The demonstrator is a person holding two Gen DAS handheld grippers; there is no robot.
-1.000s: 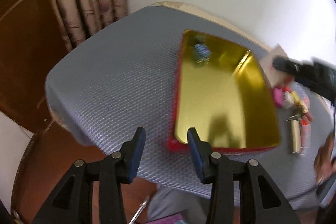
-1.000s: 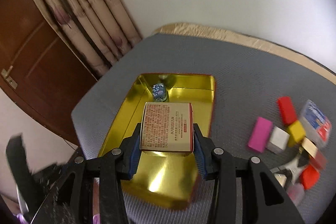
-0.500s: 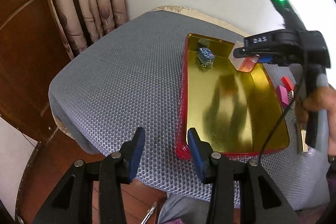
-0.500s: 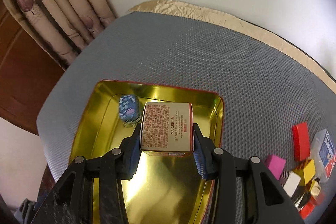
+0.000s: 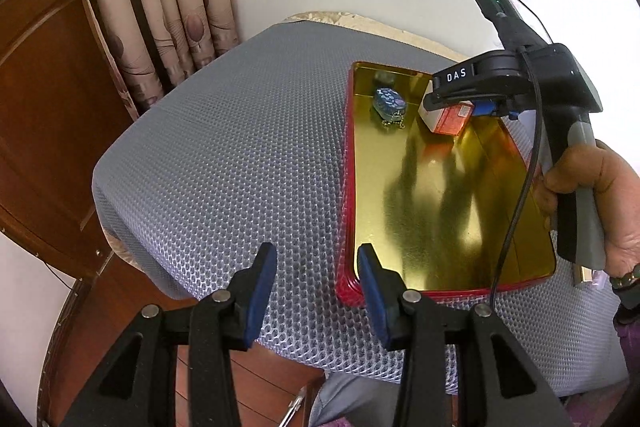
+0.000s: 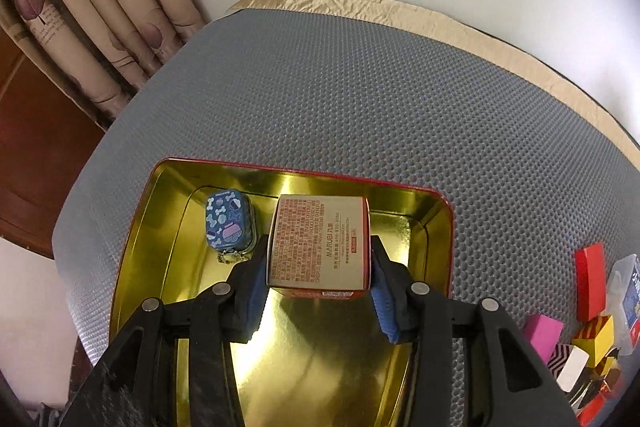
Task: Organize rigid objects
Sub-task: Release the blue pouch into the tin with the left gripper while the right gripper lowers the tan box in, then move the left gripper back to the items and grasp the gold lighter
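Observation:
A gold tray with a red rim (image 6: 132, 227) lies on the grey mesh cover (image 6: 360, 87). At its far end rests a small blue patterned tin (image 6: 230, 225) with a little chain. Right beside the tin is a tan and red printed cardboard box (image 6: 320, 243), low over the tray floor. My right gripper (image 6: 319, 247) has the box between its pads, and its jaws are opening. In the left wrist view the same box (image 5: 448, 117) shows under the right gripper (image 5: 460, 103), near the tin (image 5: 390, 101). My left gripper (image 5: 317, 255) hovers open and empty at the tray's near left corner (image 5: 348, 187).
Loose pieces lie right of the tray: a red block (image 6: 588, 279), a pink block (image 6: 542, 335), a yellow block (image 6: 596, 335) and a clear plastic case (image 6: 628, 287). A hand (image 5: 592, 195) grips the right tool. Curtains (image 5: 160, 7) and wooden panelling stand left, beyond the table edge.
The right gripper carried the box forward and down to the tray's far end beside the blue tin. The left gripper stayed by the tray's near corner.

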